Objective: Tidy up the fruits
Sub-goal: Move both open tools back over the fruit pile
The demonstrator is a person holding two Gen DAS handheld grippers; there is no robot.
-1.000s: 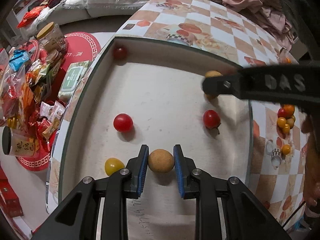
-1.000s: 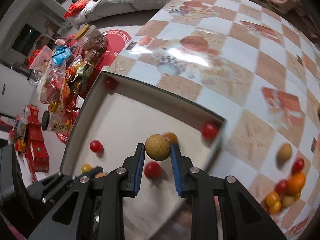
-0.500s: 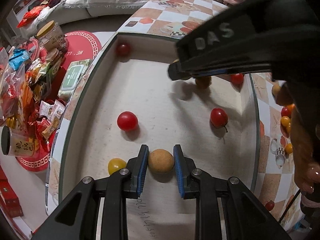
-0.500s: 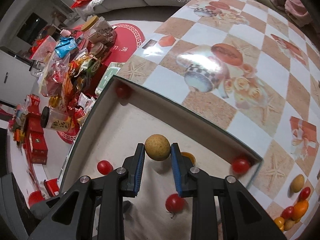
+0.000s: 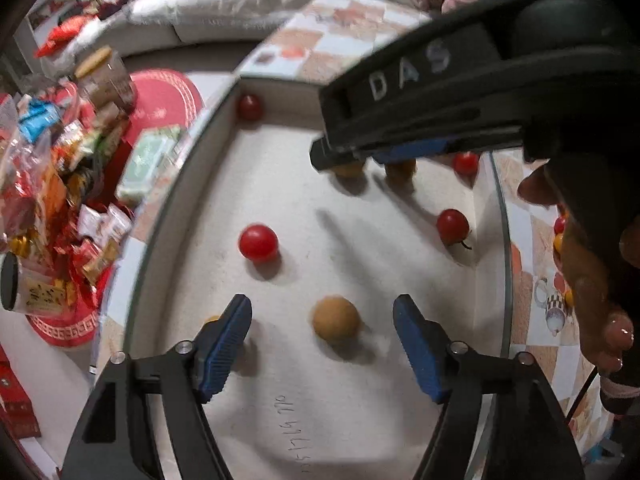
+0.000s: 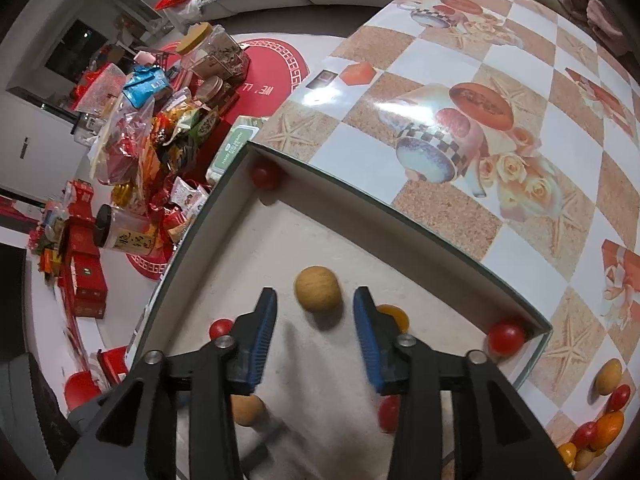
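A shallow white box point(image 5: 152, 240) point(image 6: 192, 248) holds several small fruits. My left gripper point(image 5: 322, 330) is open; a tan round fruit point(image 5: 335, 321) lies free on the box floor between its fingers. My right gripper point(image 6: 314, 320) is open too, over the far part of the box, with another tan fruit point(image 6: 318, 289) lying free just ahead of its fingers. Red tomatoes point(image 5: 258, 242) point(image 5: 452, 226) point(image 6: 506, 338) and an orange fruit point(image 6: 394, 316) lie around. The right gripper's body point(image 5: 420, 92) crosses the top of the left wrist view.
A pile of loose fruits point(image 6: 596, 432) lies on the checked tablecloth point(image 6: 520, 160) right of the box. Snack packets and jars point(image 6: 160, 120) crowd the floor to the left. A sofa point(image 5: 240, 4) stands behind the table.
Both grippers have opened and let go of their tan fruits, which now lie on the box floor. The right gripper moved further left over the box.
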